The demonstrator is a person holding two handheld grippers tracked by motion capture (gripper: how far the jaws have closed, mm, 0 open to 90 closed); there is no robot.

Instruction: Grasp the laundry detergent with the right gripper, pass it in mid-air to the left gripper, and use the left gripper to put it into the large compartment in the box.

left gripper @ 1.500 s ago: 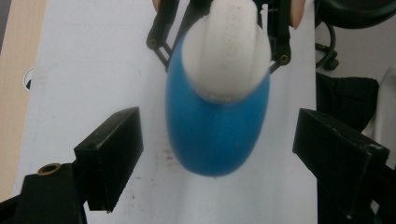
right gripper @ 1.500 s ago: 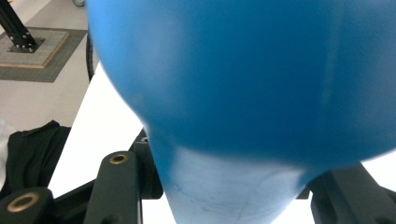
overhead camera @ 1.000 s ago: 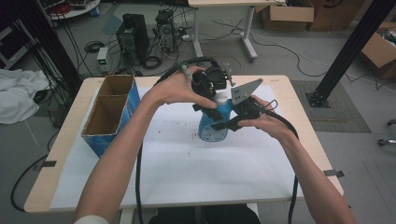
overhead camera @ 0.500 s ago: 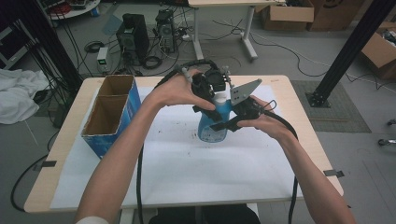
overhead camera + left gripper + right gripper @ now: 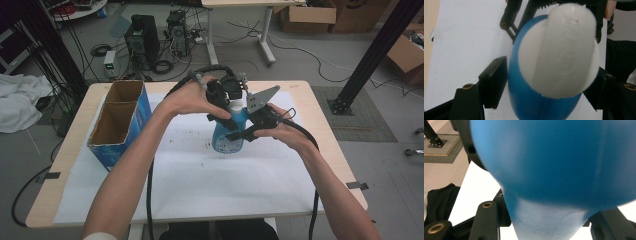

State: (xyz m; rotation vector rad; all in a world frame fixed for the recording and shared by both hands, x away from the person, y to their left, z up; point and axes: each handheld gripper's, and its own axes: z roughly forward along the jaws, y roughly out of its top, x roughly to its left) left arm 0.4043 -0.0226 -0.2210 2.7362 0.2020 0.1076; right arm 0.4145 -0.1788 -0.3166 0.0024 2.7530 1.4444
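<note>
Big wooden table under a white sheet, and right at the middle of it all stands the blue bottle, upright on the sheet, caught between both tools. Well off to the left gripper's outer side sits the blue cardboard box, open at the top, nowhere near the fingers. The right gripper comes in from the side and is clamped hard on the bottle's blue body, its black jaws flanking the narrowing part in the right gripper view, bottle pressed close to the lens. The left gripper sits above, pointing down over the white cap; its jaws have just been closing, the cap and blue shoulder between them, a black pad on either side, half-closed, with a sliver of gap showing at the left pad, so no firm grip there
</note>
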